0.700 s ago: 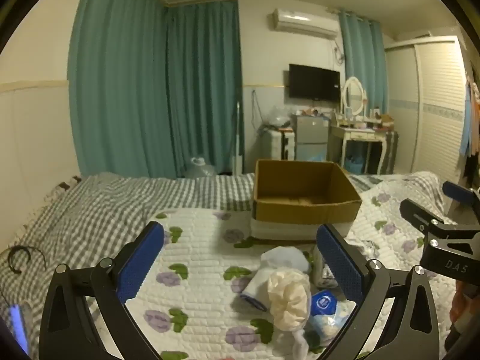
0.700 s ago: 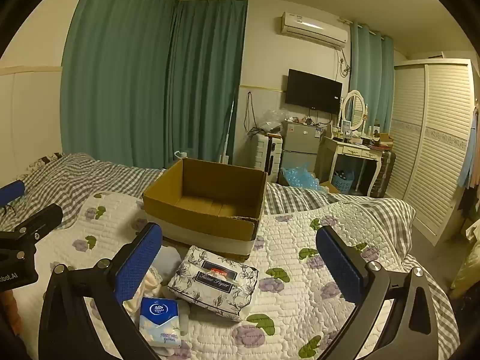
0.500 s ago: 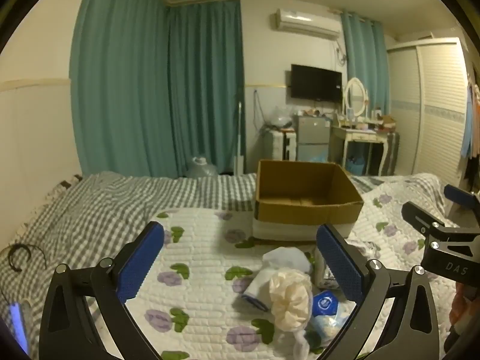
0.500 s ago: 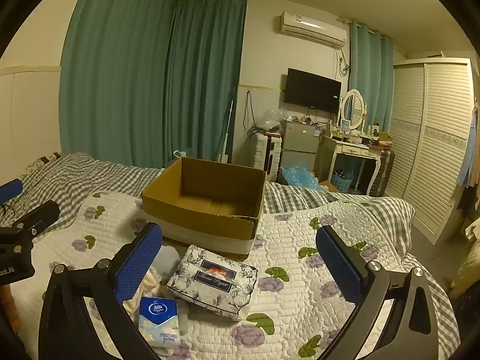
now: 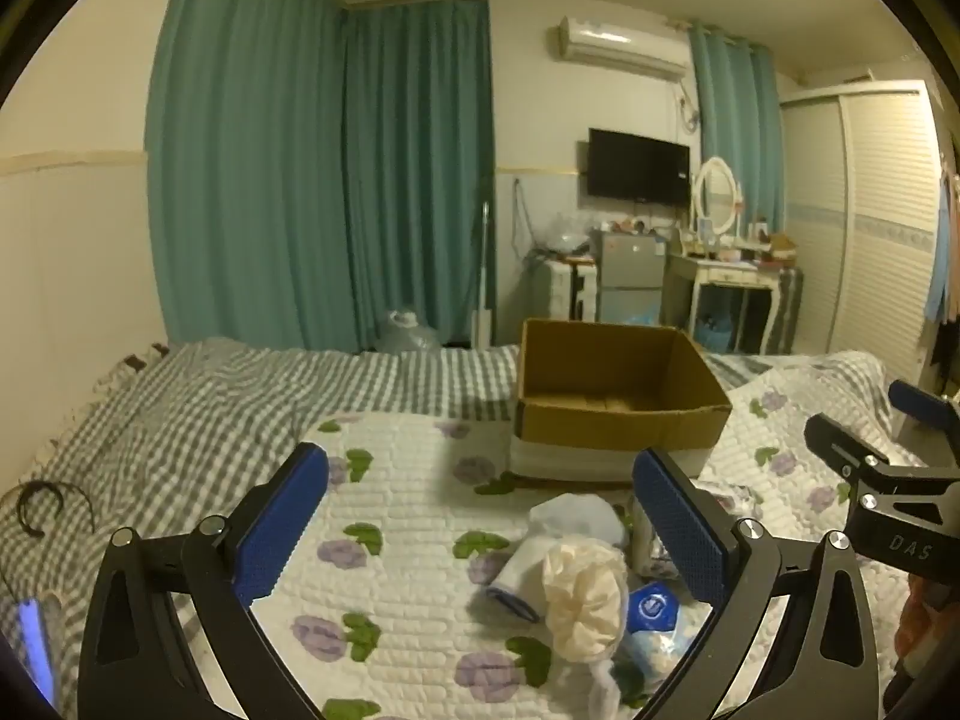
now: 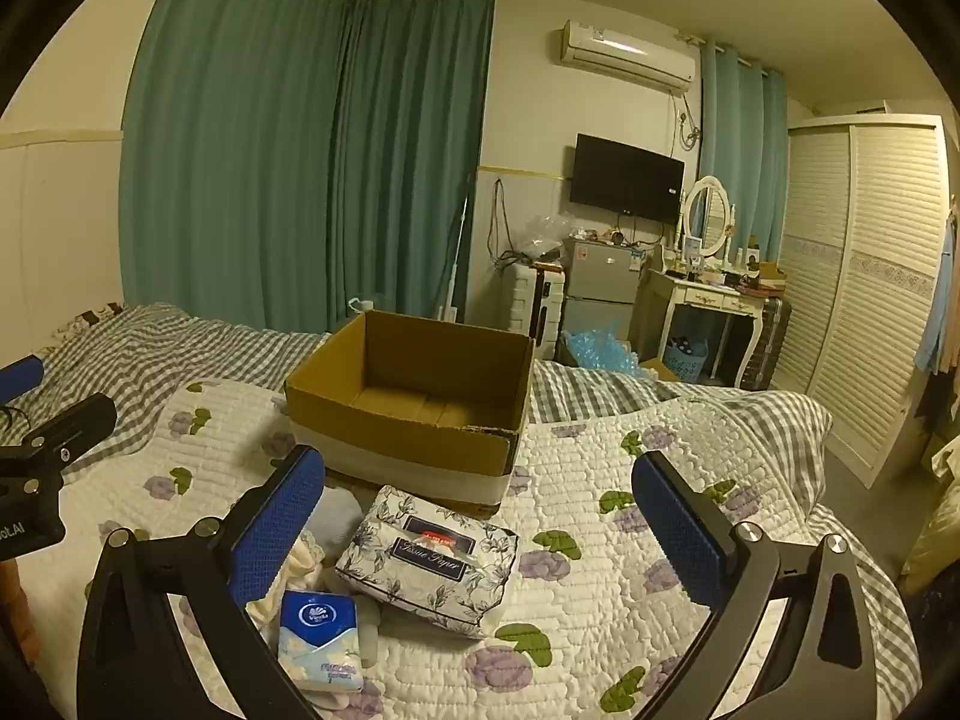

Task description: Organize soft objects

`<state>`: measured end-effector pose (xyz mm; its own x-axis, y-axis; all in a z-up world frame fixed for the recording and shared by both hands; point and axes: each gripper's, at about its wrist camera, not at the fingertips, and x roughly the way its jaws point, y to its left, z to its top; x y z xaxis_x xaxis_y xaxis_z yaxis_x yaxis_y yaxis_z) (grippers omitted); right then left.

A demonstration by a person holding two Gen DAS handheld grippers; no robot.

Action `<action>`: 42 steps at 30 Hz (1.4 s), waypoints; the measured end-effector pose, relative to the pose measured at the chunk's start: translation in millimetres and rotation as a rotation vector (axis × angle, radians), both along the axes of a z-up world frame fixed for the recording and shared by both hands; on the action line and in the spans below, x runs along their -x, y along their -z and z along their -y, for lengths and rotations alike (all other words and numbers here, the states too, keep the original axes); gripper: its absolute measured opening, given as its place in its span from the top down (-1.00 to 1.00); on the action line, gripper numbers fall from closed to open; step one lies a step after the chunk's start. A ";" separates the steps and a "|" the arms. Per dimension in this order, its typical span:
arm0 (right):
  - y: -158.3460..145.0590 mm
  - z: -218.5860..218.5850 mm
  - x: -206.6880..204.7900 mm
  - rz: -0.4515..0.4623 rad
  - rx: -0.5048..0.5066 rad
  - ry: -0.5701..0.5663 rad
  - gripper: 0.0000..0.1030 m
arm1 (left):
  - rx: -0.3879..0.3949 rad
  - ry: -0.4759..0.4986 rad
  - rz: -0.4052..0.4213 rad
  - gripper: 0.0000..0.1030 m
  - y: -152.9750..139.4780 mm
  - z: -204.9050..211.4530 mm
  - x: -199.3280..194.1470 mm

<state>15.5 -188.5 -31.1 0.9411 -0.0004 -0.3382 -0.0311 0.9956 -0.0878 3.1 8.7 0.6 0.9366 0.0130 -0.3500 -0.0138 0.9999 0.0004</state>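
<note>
My right gripper [image 6: 477,531] fingers [image 6: 273,522] are spread wide, empty; so are my left gripper [image 5: 480,531] fingers. The floral-printed soft tissue pack [image 6: 429,561] lies low between the right fingers, nearer that hand, long axis slanting down-right. Beyond it, touching, the open brown cardboard box [image 6: 414,402] on the quilted bed [image 6: 630,516] looks empty.
</note>
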 end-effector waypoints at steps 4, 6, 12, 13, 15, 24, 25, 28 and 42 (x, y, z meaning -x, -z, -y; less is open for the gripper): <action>2.6 2.1 -2.7 -0.005 -0.002 0.000 -1.00 | -0.005 -0.001 0.008 -1.00 0.3 1.4 1.3; 3.2 -0.5 -1.0 -0.004 0.001 0.000 -1.00 | -0.006 0.000 0.008 -1.00 0.7 0.4 0.8; 3.8 -0.1 -1.0 -0.004 0.002 0.002 -1.00 | -0.006 -0.005 0.008 -1.00 2.2 0.1 1.0; 4.0 0.0 -0.8 -0.002 0.002 0.004 -1.00 | -0.007 -0.006 0.009 -1.00 2.2 1.4 3.0; 4.0 -0.1 -0.7 -0.003 0.001 0.002 -1.00 | -0.008 -0.009 0.008 -1.00 3.1 1.1 3.1; 4.5 -0.9 -1.2 -0.011 0.002 -0.002 -1.00 | -0.010 -0.008 0.007 -1.00 3.2 1.0 3.2; 4.5 -0.9 -1.1 -0.011 0.003 -0.002 -1.00 | -0.008 -0.007 0.007 -1.00 3.1 0.8 2.9; 4.6 -2.1 -1.2 -0.011 0.003 -0.001 -1.00 | -0.008 -0.008 0.006 -1.00 3.3 0.7 2.9; 4.7 -2.5 -1.5 -0.015 0.001 0.001 -1.00 | -0.009 -0.008 0.005 -1.00 3.0 0.9 2.5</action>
